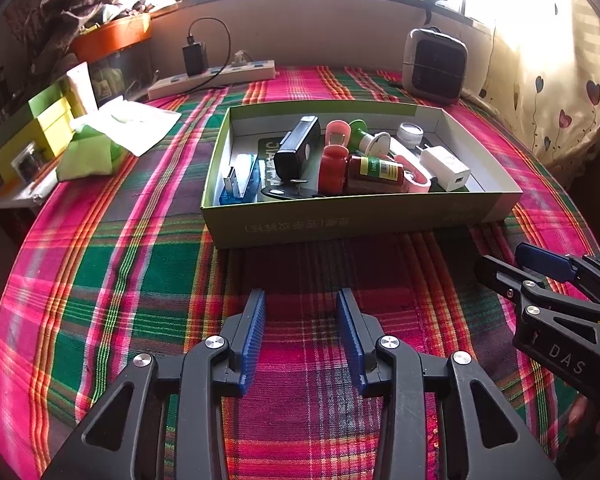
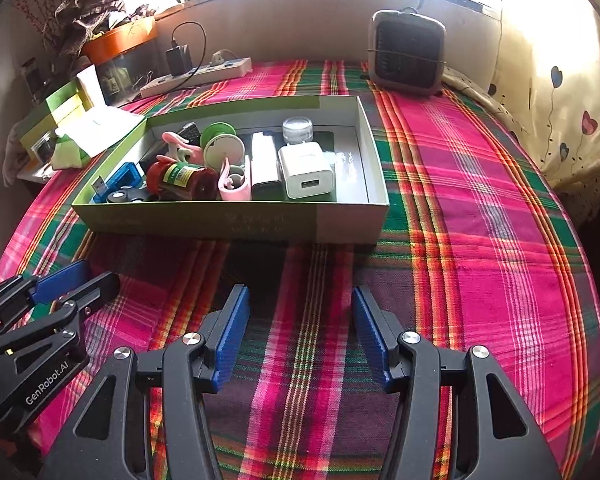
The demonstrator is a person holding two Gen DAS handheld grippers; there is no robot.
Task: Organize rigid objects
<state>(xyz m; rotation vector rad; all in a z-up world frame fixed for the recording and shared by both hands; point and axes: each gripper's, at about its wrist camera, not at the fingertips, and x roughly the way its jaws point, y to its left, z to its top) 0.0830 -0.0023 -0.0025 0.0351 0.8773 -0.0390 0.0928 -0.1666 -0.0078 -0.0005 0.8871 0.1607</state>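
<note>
The plaid-covered counter (image 1: 100, 280) is occupied by a green box (image 2: 236, 220) filled w/ white charger (image 2: 306, 176), red bottle (image 2: 184, 180) etc., while left claw (image 1: 300, 336) & right claw (image 2: 300, 336) are held apart, empty, near it.

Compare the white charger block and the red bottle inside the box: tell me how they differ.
The white charger block is boxy and plain white; the red bottle is round, dark red, with a green and yellow label. The charger block shows a USB port on its near face; the bottle lies on its side among other items. The charger sits toward the right of the box, the bottle toward the left. Both rest inside that box, ungripped.
</note>
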